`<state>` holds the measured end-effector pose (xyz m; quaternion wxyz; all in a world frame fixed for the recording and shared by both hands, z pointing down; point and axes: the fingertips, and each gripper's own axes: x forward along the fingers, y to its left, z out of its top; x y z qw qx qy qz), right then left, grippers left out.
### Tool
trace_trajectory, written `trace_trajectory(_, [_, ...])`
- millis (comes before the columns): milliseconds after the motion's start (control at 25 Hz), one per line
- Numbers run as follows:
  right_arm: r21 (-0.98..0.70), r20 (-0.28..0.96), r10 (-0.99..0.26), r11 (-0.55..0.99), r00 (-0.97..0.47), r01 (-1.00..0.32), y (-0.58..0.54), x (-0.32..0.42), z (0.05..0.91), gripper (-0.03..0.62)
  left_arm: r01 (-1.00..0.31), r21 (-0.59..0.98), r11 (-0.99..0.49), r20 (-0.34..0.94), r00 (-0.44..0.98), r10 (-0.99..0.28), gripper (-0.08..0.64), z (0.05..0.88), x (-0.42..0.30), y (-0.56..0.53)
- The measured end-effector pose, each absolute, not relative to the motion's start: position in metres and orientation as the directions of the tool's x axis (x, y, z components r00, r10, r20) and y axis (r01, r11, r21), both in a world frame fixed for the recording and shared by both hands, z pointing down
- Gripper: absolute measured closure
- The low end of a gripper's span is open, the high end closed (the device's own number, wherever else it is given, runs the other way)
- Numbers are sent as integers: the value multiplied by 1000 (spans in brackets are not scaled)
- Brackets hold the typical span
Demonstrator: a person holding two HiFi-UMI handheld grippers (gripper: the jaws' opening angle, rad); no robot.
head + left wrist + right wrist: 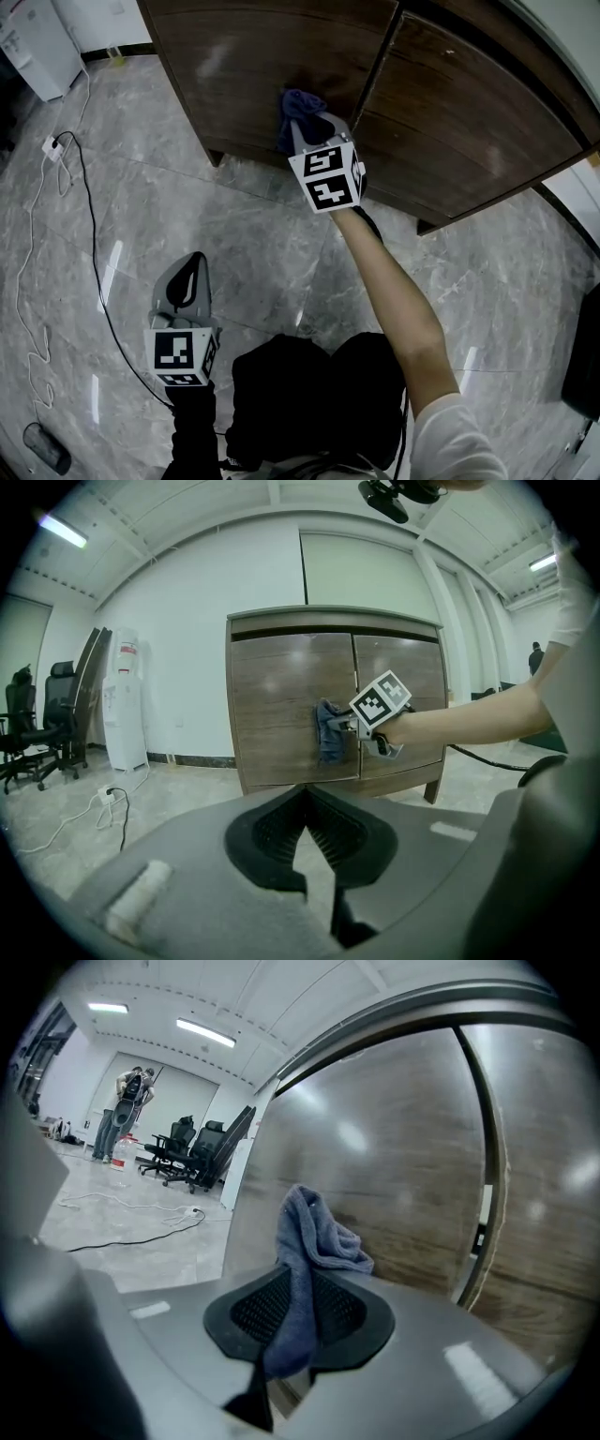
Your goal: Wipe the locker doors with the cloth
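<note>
step: wiping | my right gripper (311, 131) pinching cloth (297, 101) | press it flat on left door (234, 66), even strokes | left gripper (193, 270) closed, empty

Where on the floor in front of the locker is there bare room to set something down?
Bare floor lies between the cable and the outstretched arm, before the locker, and again right of that arm. Crowded: the left edge, with cable and power strip.

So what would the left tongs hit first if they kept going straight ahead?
Probably the locker's left door, near the cloth; nothing shows in between, though depth is unclear.
</note>
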<state>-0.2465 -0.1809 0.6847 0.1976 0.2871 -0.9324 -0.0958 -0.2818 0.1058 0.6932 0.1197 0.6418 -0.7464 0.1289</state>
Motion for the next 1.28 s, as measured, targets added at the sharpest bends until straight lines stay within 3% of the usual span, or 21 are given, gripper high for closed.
trace_trajectory(640, [210,458,-510,858,-728,-469,-176,-260,775,522,-982,-44,184,359,-188,-914,557,703,-297,118])
trace_trajectory(840, [116,509,-478,862,-716,-493,-174,-260,805,522,-979,-47,197,367,-201,-908,558,706,-304,125])
trace_trajectory(1280, [152,458,-492,864,-740,-479,-173,-270,770,523,-979,-38,203,369,-202,-907,558,708,-309,129])
